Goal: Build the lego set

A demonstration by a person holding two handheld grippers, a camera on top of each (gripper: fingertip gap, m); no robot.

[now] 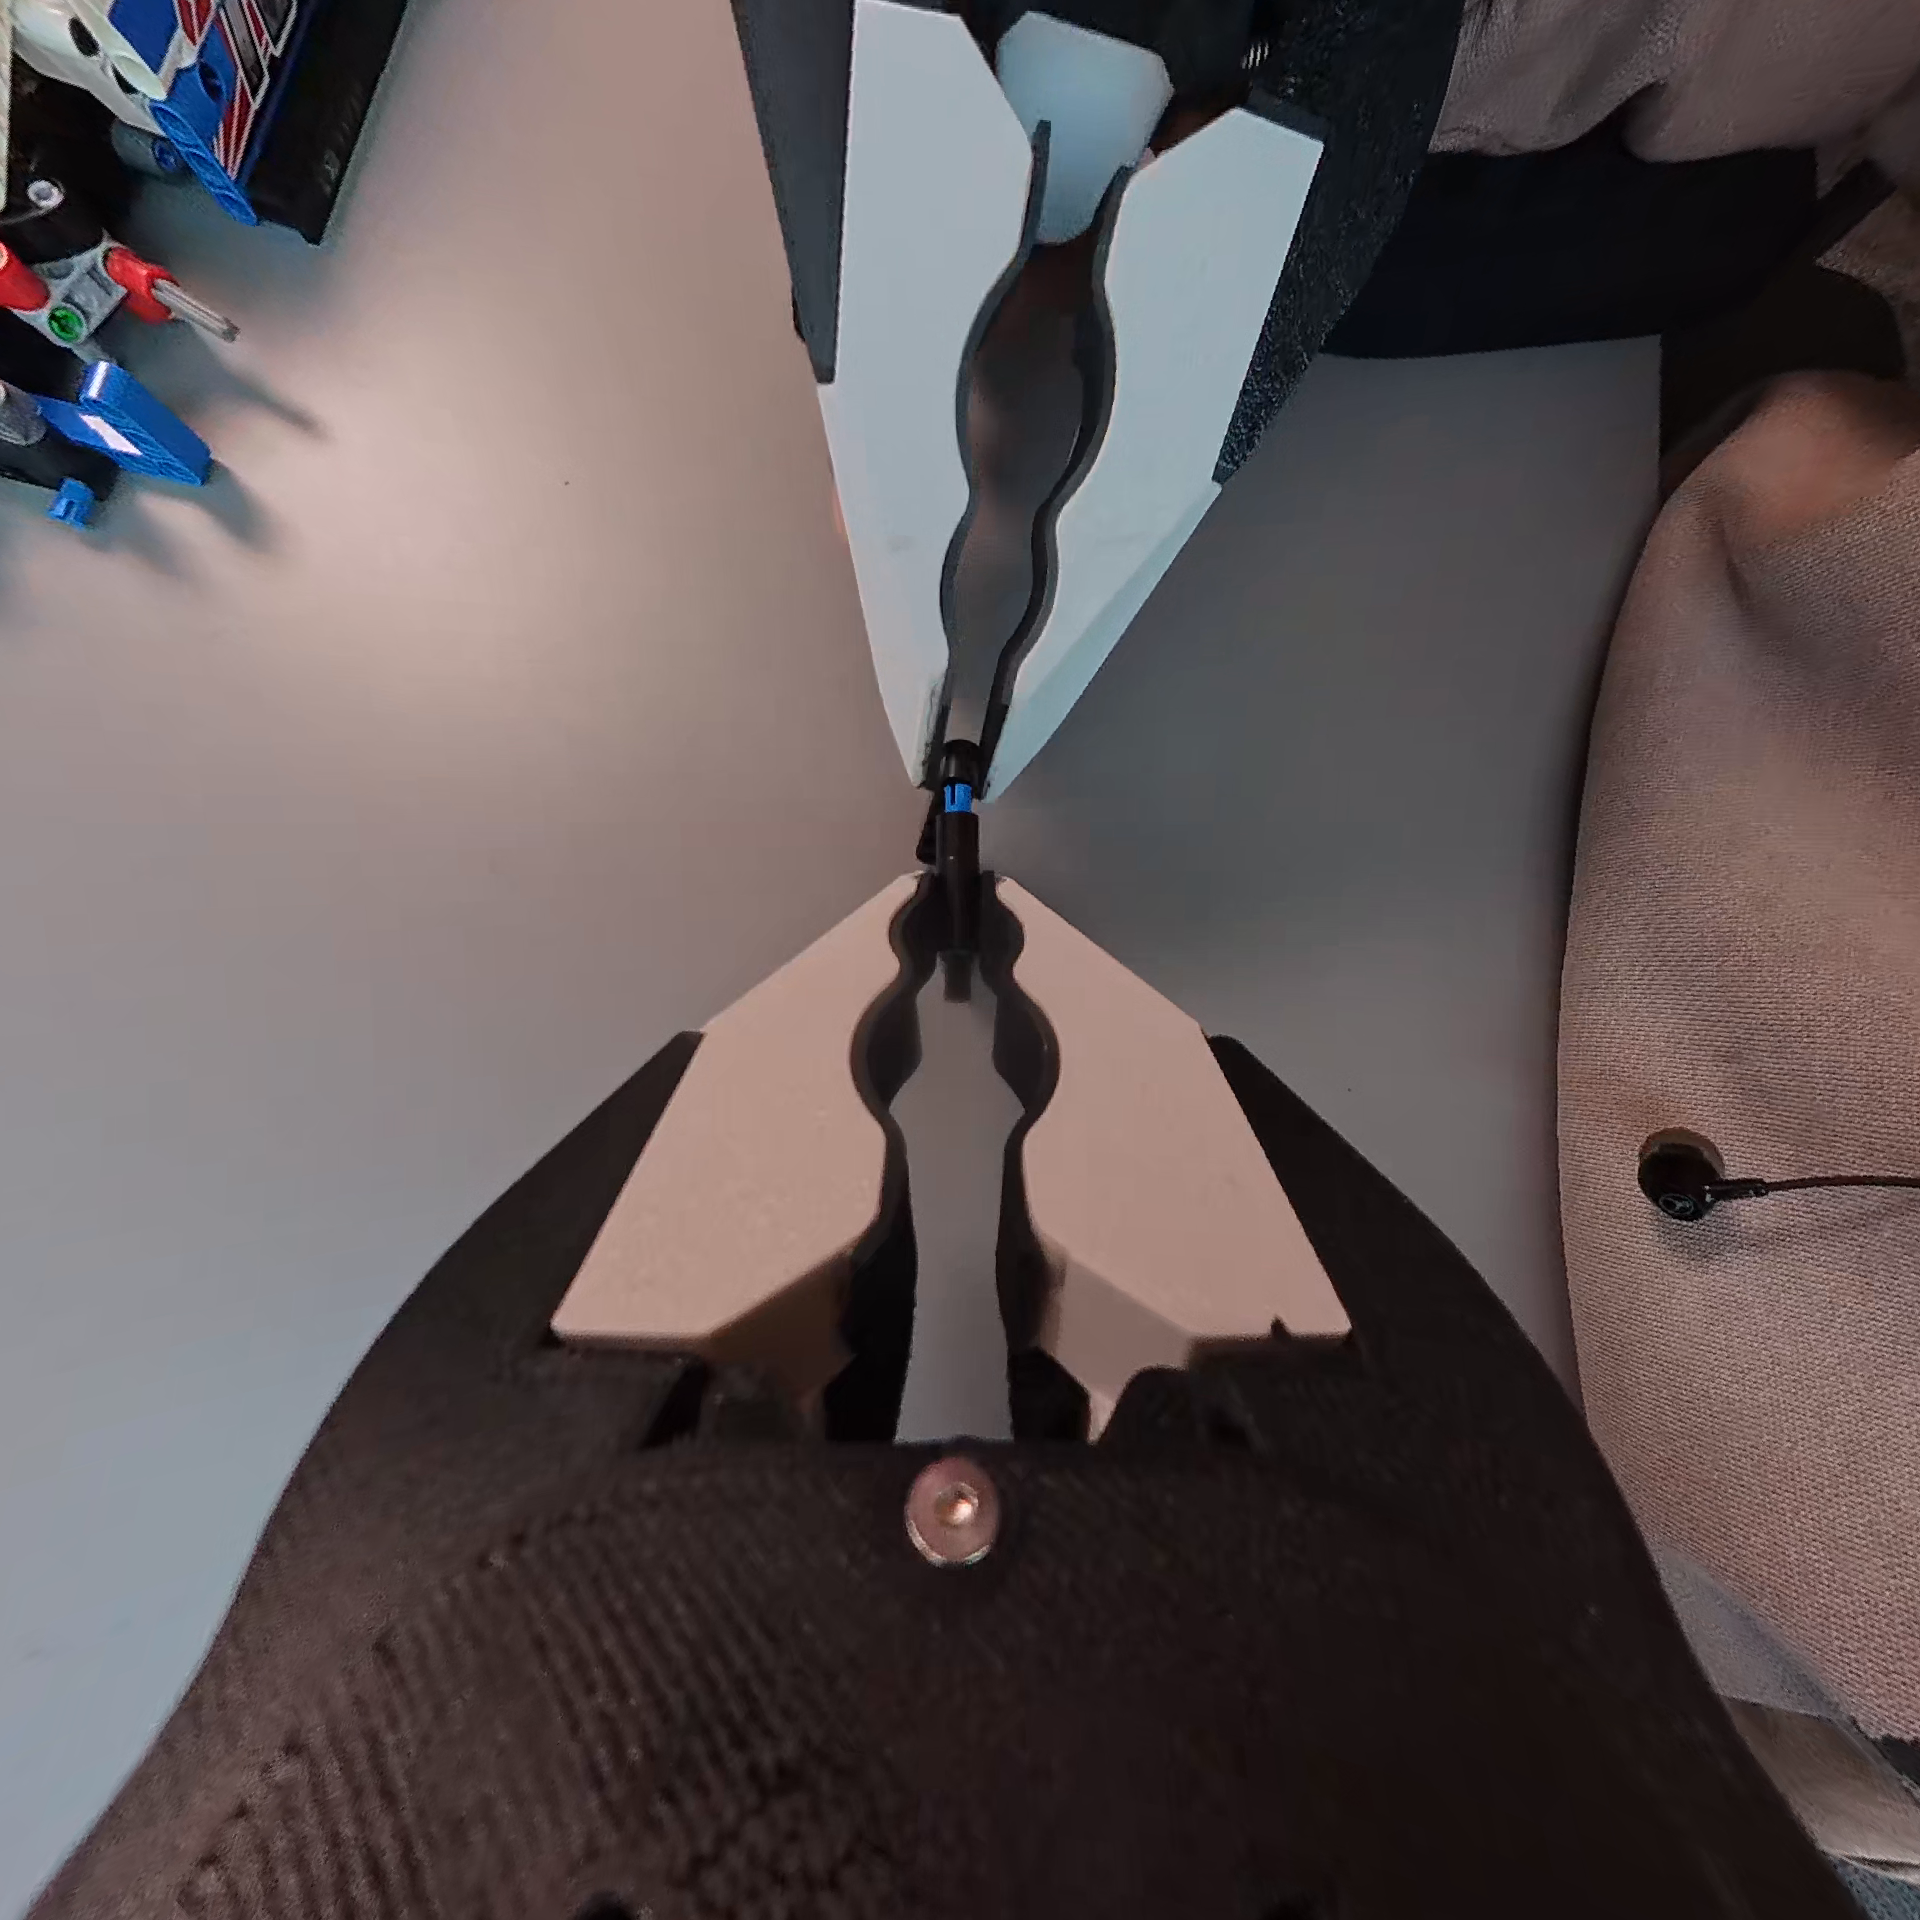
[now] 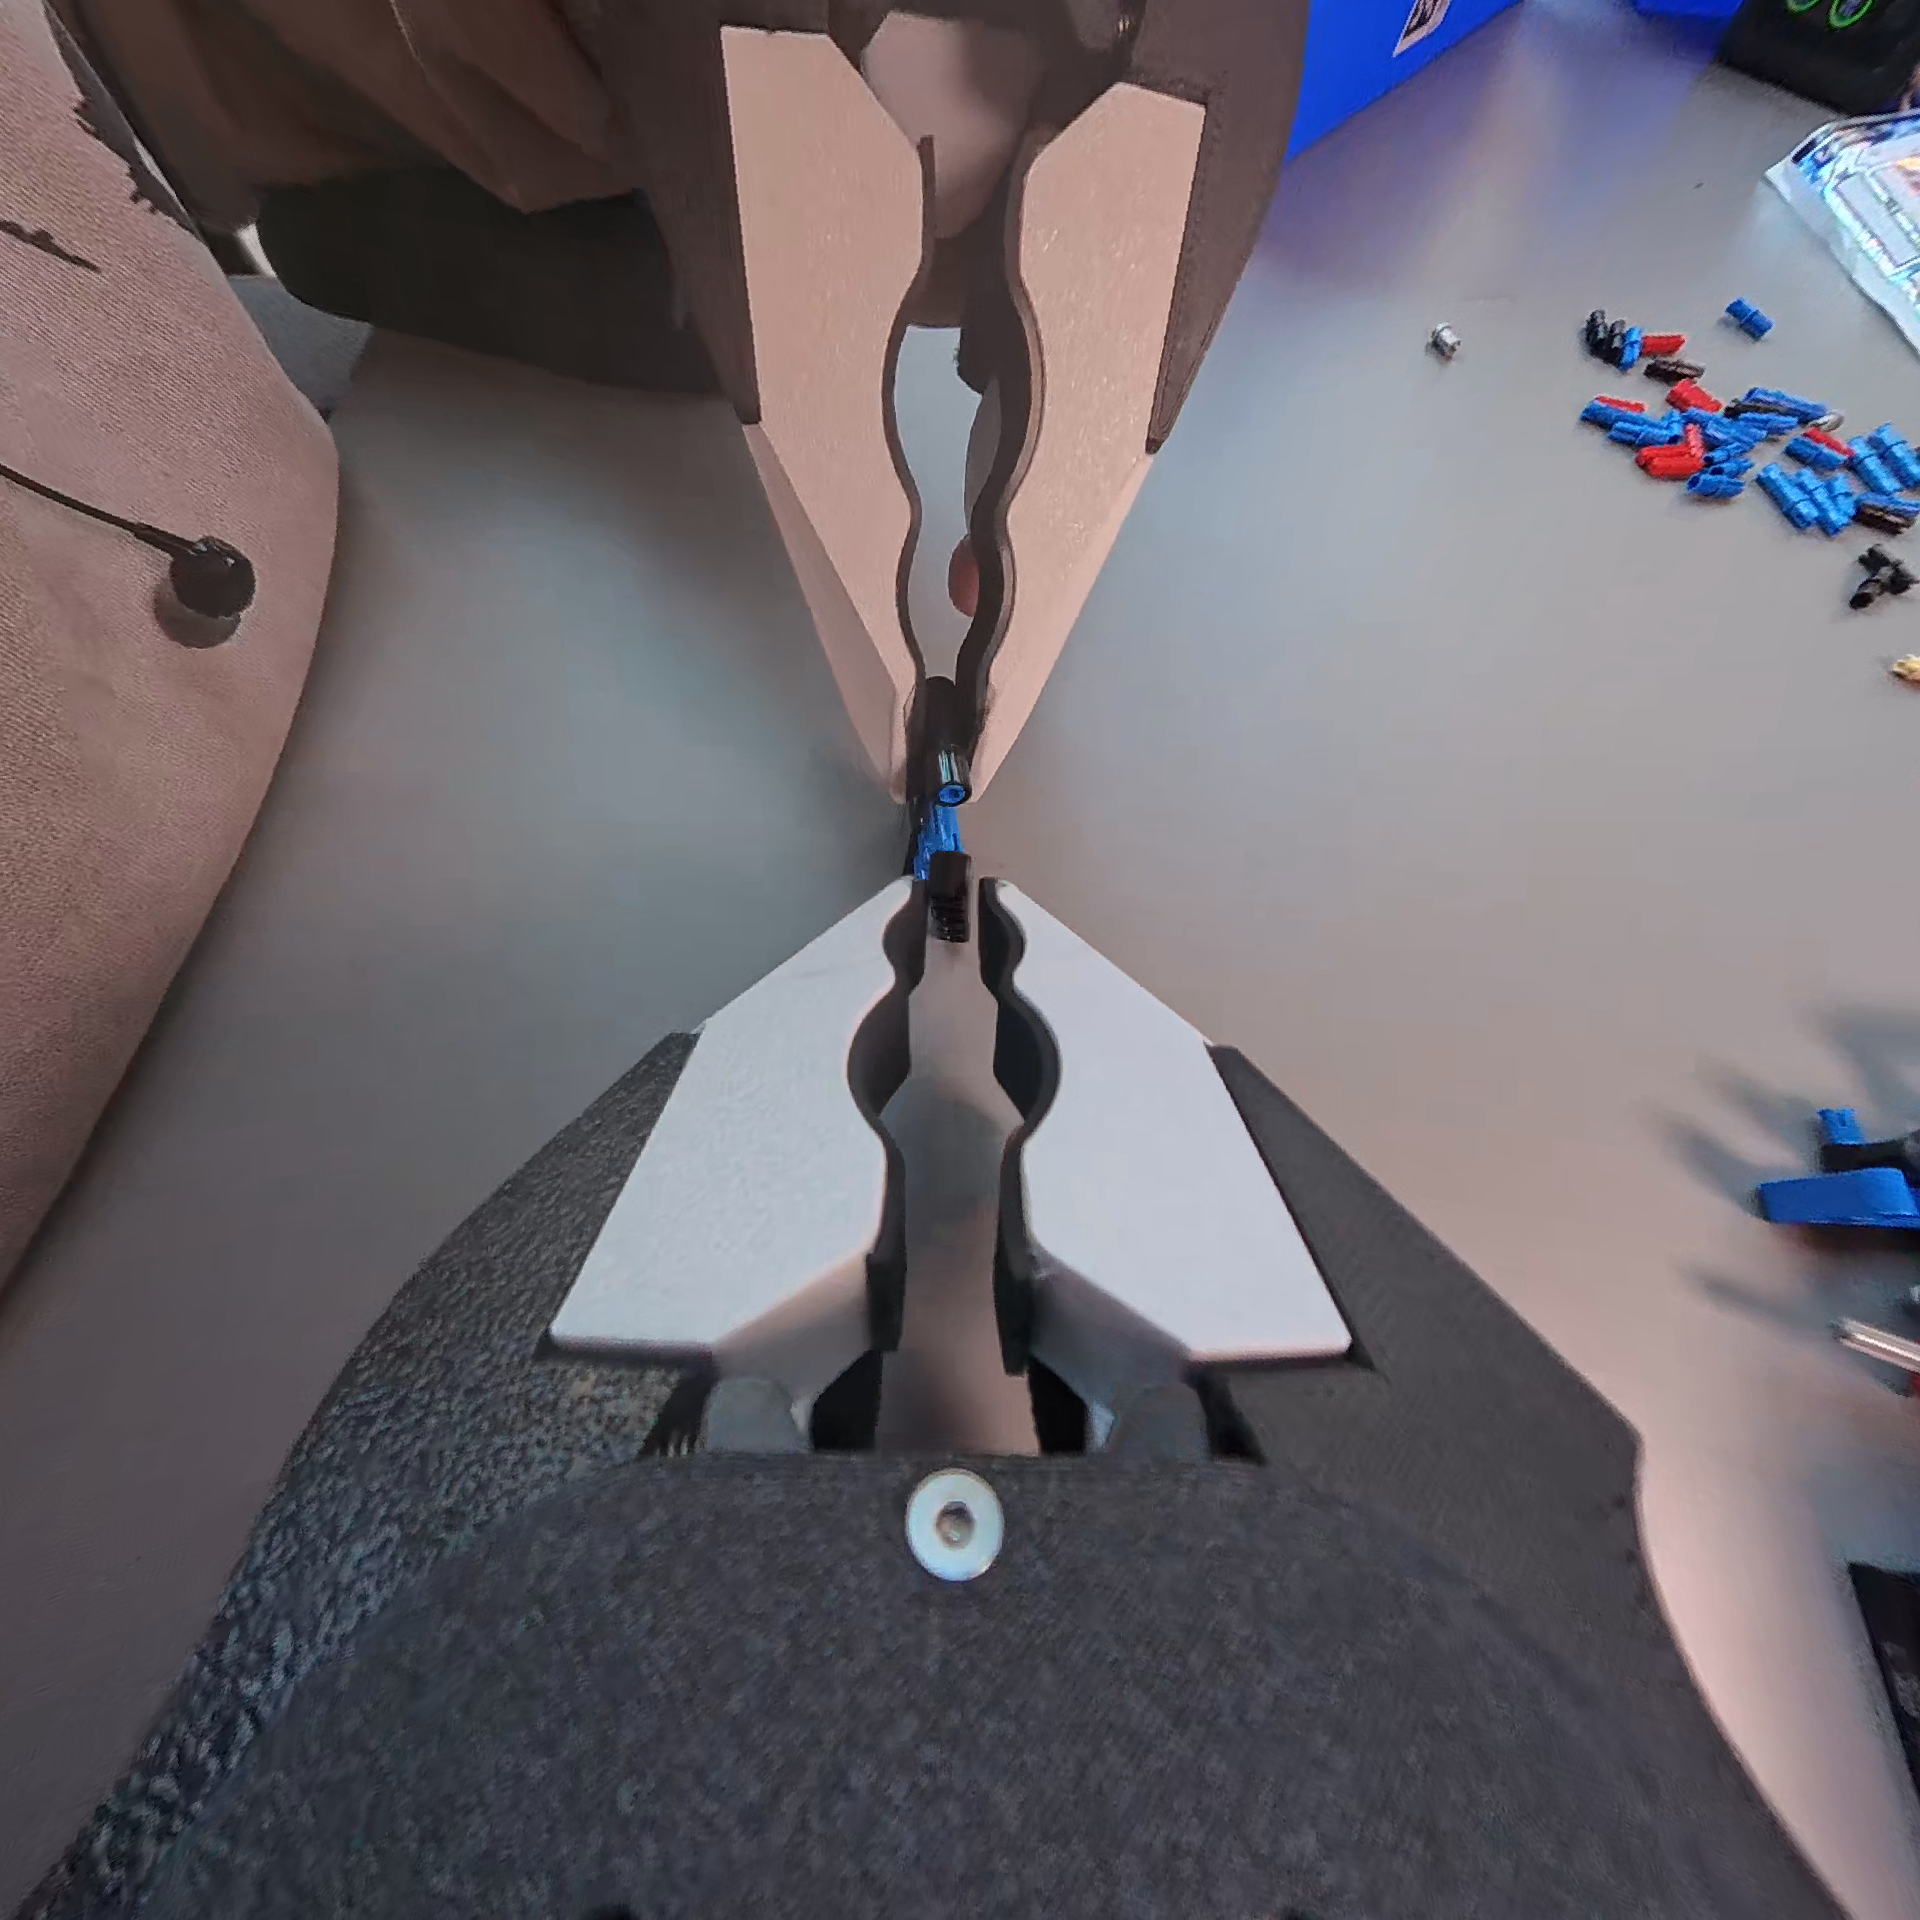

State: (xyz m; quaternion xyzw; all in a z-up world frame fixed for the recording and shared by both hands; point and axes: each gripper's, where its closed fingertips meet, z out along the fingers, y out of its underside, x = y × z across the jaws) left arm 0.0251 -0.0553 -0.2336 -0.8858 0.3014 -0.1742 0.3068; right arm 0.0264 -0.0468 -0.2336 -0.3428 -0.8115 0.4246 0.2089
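My two grippers meet tip to tip above the grey table [image 1: 416,831]. My left gripper [image 1: 956,885] is shut on a small black connector [image 1: 958,914]; it also shows in the right wrist view [image 2: 940,774], coming in from the top. My right gripper [image 2: 951,885] is shut on a small black ribbed piece [image 2: 948,906]; it also shows in the left wrist view [image 1: 961,779], coming in from the top. A short blue pin [image 2: 938,826] spans the gap between the two black pieces, and a sliver of it shows in the left wrist view [image 1: 957,800].
A partly built blue, white, red and black model [image 1: 94,312] lies at the far left. A pile of loose blue, red and black pins [image 2: 1766,447], a blue box [image 2: 1392,73], a plastic bag [image 2: 1860,197] and blue parts [image 2: 1839,1195] lie to the right. A person's beige clothing [image 1: 1766,935] borders the table. The grippers are tip to tip, or close to it.
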